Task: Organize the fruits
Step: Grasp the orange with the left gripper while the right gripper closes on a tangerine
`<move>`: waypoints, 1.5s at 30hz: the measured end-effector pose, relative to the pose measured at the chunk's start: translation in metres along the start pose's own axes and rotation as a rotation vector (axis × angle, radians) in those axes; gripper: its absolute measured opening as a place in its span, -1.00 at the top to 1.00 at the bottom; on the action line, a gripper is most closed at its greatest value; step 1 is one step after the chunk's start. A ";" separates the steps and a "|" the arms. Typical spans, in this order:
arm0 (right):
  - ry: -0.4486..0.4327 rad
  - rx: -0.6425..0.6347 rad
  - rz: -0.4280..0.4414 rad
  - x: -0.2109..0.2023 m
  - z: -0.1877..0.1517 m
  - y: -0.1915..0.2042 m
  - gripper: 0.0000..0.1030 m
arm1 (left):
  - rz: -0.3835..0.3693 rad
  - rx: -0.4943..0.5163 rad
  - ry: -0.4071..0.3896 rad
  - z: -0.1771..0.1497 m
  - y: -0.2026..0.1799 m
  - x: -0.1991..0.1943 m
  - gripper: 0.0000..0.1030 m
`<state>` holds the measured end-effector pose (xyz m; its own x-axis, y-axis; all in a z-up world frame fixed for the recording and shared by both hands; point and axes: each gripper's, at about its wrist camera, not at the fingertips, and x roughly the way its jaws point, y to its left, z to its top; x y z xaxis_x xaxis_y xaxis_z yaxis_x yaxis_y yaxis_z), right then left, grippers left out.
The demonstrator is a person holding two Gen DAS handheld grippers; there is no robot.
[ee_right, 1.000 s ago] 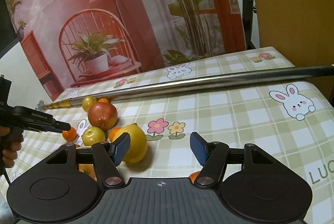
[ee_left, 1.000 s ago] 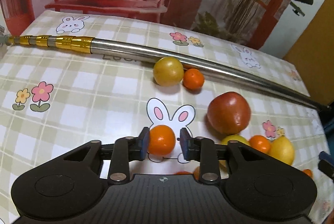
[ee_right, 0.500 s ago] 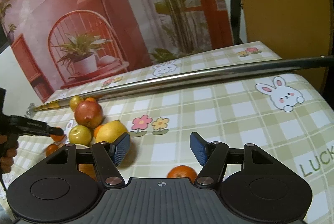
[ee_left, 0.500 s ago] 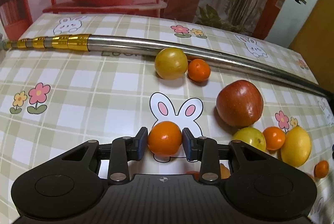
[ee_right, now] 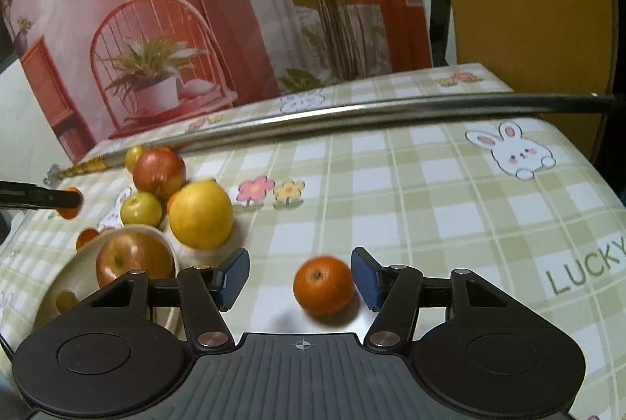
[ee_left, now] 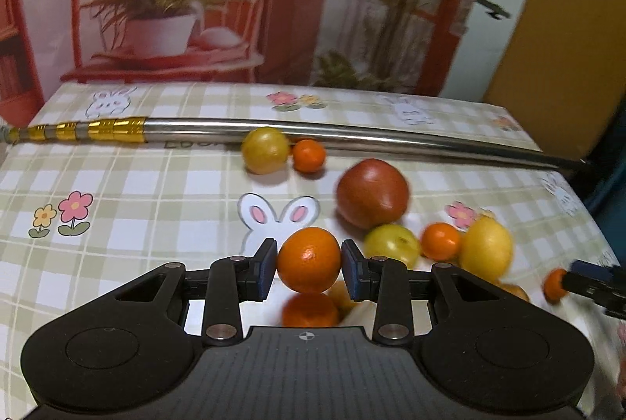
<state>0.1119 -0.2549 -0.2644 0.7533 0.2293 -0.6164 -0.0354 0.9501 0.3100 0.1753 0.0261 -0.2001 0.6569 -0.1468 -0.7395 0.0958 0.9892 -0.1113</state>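
Left gripper (ee_left: 309,265): we hold a small orange (ee_left: 309,259) clamped between both blue pads, raised above the checked tablecloth (ee_left: 156,193). Below it, partly hidden by the gripper body, we see another orange fruit (ee_left: 310,310).

Right gripper (ee_right: 300,277): its jaws stand wide apart and grip nothing. A second small orange (ee_right: 323,285) lies on the cloth between the fingers, nearer the right pad; we cannot tell whether it touches that pad.

Fruit cluster: in the right wrist view, a lemon (ee_right: 200,214) sits just beside a cream bowl (ee_right: 66,263), which contains a red apple (ee_right: 133,261). Behind the lemon we find a small green-yellow fruit (ee_right: 141,209) and a larger red apple (ee_right: 159,173). In the left wrist view, a yellow-green fruit (ee_left: 265,150) and a tangerine (ee_left: 309,156) touch each other against a metal rod (ee_left: 391,140) lying across the table.
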 end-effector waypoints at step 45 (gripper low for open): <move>0.017 -0.014 0.063 0.003 0.013 0.012 0.35 | 0.009 0.209 0.080 -0.060 -0.045 0.000 0.27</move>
<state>0.1226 -0.2454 -0.2532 0.7381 0.2919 -0.6083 -0.0916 0.9366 0.3383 0.1257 -0.0186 -0.2350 0.5976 -0.1297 -0.7912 0.2487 0.9681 0.0292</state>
